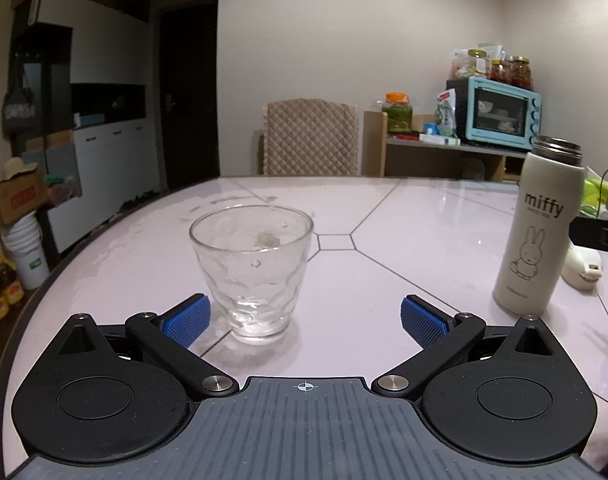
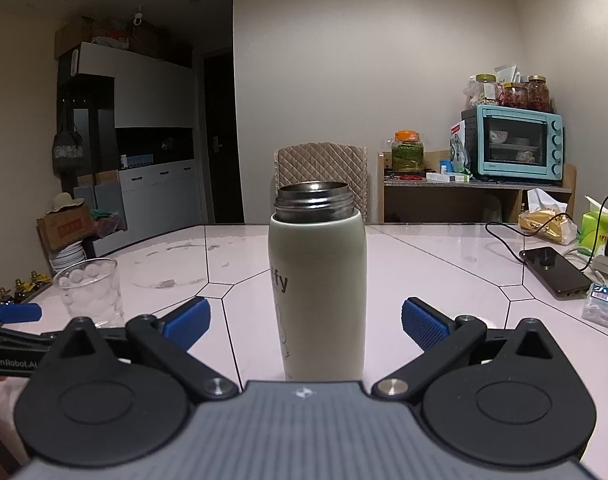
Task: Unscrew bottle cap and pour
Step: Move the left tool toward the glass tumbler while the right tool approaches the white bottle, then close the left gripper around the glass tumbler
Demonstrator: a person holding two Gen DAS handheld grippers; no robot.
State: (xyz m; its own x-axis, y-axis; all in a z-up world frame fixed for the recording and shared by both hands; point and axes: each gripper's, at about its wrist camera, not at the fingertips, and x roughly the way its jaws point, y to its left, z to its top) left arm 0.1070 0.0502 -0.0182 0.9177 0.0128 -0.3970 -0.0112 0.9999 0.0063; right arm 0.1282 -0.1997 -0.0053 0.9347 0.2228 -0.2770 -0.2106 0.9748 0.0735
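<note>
A white "miffy" bottle (image 2: 318, 280) with a bare steel threaded neck and no cap stands upright on the table, between the open jaws of my right gripper (image 2: 304, 322), which does not touch it. The bottle also shows at the right of the left wrist view (image 1: 540, 232). A clear glass tumbler (image 1: 252, 272) with a little water at the bottom stands between the open jaws of my left gripper (image 1: 304, 318), nearer its left finger. The tumbler shows at the left of the right wrist view (image 2: 90, 292). A white cap-like object (image 1: 582, 270) lies behind the bottle.
The round pale table (image 1: 384, 220) has dark inlay lines. A phone on a cable (image 2: 556, 270), a small plastic box (image 2: 606, 308), a tissue box and a bag sit at the right. A padded chair (image 2: 322, 176) stands behind the table.
</note>
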